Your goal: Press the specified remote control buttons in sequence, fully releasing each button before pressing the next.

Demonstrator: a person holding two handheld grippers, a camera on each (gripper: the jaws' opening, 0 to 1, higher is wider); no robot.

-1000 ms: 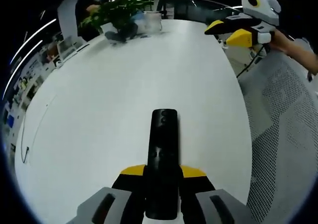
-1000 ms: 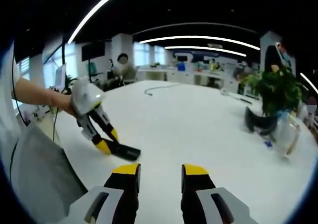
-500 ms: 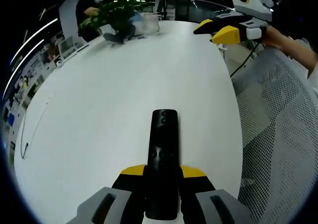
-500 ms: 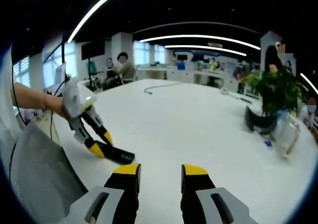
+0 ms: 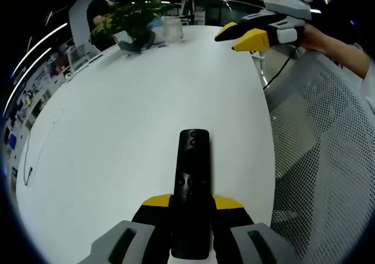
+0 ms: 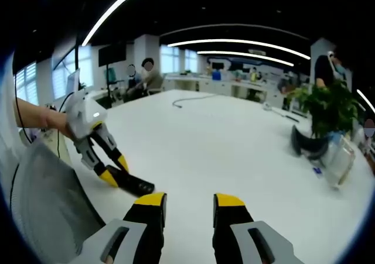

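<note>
Barely started by the look of it: left gripper (image 5: 190, 208) pinching the remote (image 5: 192, 182), right gripper (image 6: 186, 201) spread, empty, nowhere near buttons.

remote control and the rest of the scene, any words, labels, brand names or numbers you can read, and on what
None can be read.
Remote control, held in the left gripper: button markings too blurred to read.
Wall displays at the left gripper view's edge: coloured patches, too small to read.
Right gripper and white table: no lettering visible.
</note>
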